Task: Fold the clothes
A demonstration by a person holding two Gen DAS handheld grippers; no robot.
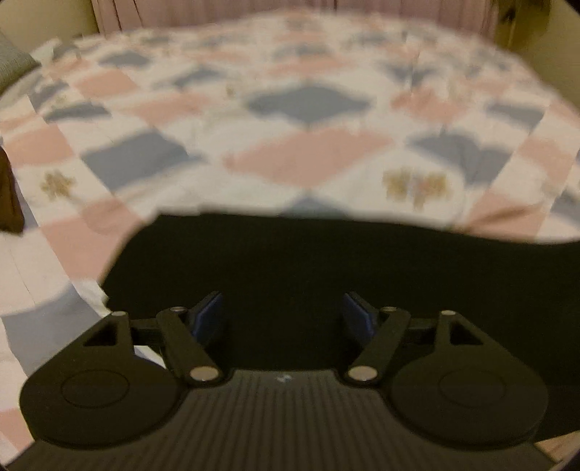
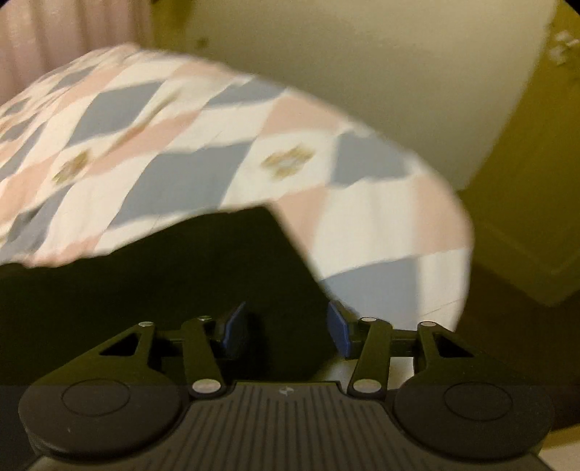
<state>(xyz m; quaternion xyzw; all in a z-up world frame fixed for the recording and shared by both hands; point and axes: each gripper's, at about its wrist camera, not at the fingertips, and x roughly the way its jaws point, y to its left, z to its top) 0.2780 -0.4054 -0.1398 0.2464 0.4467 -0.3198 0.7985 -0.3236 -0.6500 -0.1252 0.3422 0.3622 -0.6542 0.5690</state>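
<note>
left wrist view, blurred throughout: a dark garment [image 1: 308, 261] fills the lower middle of the frame, lying on a bedspread [image 1: 308, 152] patterned with pink, blue-grey and white diamonds. the left gripper [image 1: 282, 319] sits at the bottom centre with its blue-padded fingers [image 1: 208, 317] spread apart over the dark cloth, nothing pinched between them. a pink curtain [image 1: 290, 11] runs along the top edge and a brown shape shows at the far left edge. right wrist view, also blurred: the same dark garment [image 2: 163, 282] occupies the lower left and centre, its corner rising toward the middle of the frame, with the bedspread [image 2: 217, 145] curving away behind it and a yellowish wall [image 2: 362, 65] at upper right. the right gripper [image 2: 286, 329] is at bottom centre, its blue pads [image 2: 339, 329] parted, the garment's edge lying between or just under them; whether they touch the cloth cannot be told. the step appears to be an approach to grasp the near edge of the garment with both tongs. the next move likely calls for lowering each gripper onto the hem, closing on a single layer, then lifting evenly so the cloth folds without bunching.
</note>
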